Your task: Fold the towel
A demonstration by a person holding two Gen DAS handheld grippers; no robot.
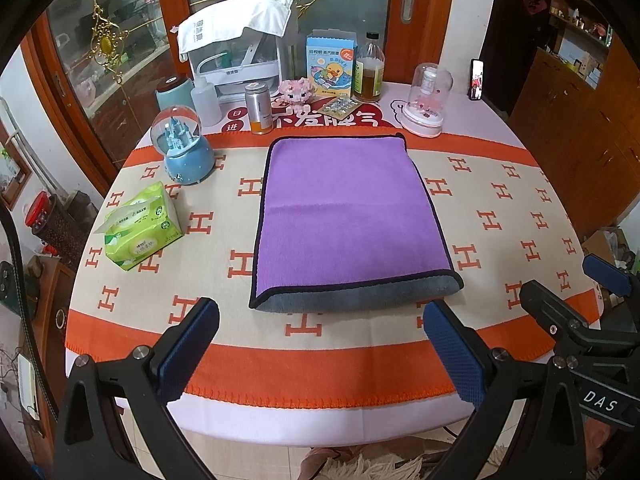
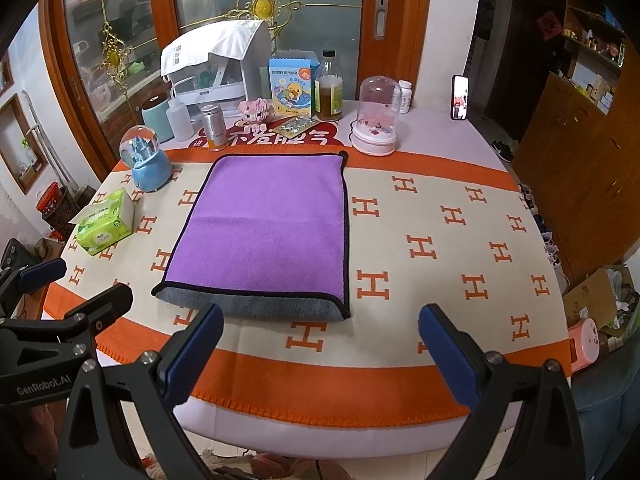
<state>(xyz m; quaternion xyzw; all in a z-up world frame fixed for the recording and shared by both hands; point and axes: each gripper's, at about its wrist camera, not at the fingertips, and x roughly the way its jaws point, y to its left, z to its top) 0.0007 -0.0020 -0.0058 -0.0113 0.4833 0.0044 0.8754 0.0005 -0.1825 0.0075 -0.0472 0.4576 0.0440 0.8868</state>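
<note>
You hold both the left hand-held gripper [image 1: 320, 354] and the right hand-held gripper [image 2: 320, 354] spread apart at 6 o'clock of the folded towel [image 1: 344, 216], over free bench [image 1: 520, 208]; a pill bottle [image 2: 405, 96] shows only in the right view.

My two fisheye views are evenly and softly lit from overhead, sharp around the towel [image 1: 348, 216]. Beyond it, glare streaks the glass door [image 1: 280, 12]. Edges bow strongly and corners vignette to black.
</note>
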